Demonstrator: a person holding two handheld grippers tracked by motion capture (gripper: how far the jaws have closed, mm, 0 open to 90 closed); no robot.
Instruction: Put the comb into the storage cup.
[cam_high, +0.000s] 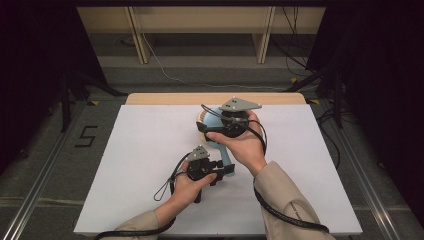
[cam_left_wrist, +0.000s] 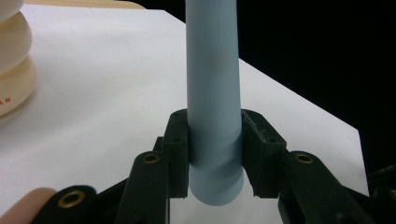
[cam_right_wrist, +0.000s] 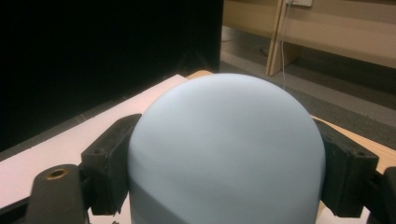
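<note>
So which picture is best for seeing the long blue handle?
The left gripper view. There the blue handle runs up the middle, with the left tongs clamped on its rounded end. The high view gives a short stretch of it between the two hands. The right gripper view has the thing's round blue head instead, between the right tongs.

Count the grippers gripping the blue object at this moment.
2. The left gripper clamps the blue object's handle near its end; the right gripper straddles its rounded head, pads against both sides.
</note>
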